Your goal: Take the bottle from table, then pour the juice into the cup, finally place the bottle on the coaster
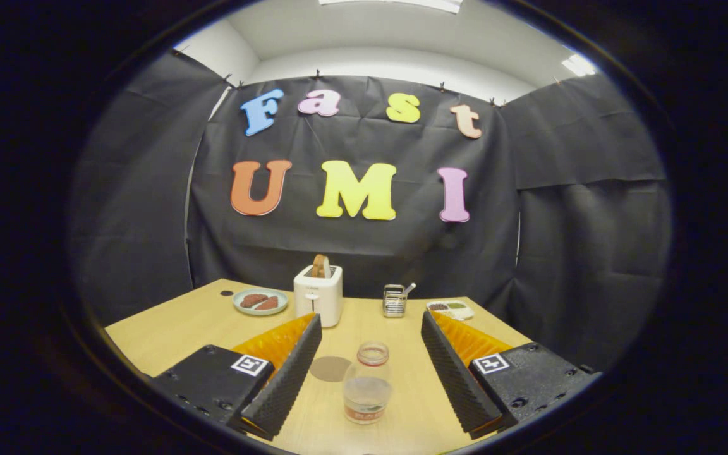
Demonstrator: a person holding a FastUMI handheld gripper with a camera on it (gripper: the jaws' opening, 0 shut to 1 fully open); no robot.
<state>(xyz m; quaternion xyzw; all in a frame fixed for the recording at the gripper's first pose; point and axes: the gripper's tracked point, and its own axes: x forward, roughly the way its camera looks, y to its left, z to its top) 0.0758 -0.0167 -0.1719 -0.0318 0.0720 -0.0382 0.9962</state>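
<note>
Task barely started: bottle (367, 383) still upright on the wooden table (168, 332), no lift, no pour, no placement yet, so all three steps look left to do. Gripper (370, 373) has its two fingers wide apart, ridged black pads (285, 379) flanking the bottle on both sides with clear gaps, neither touching it; looks lined up for the grasp, that's a judgement. Bottle is clear plastic, cap off or at least mouth looks open with a reddish rim, a shallow layer of pale liquid low inside, label band near the base. Round brown coaster (330, 368) lies flat just beside the bottle toward the left finger, nothing on it. Can't pick out the cup with certainty among the things further back. Beyond the fingers: white toaster (318, 294) with a slice of bread standing in its slot, plate (260, 301) holding two dark reddish pieces, small metal rack (394, 299), white divided tray (451, 309) with dark and green contents, too small to tell what
</note>
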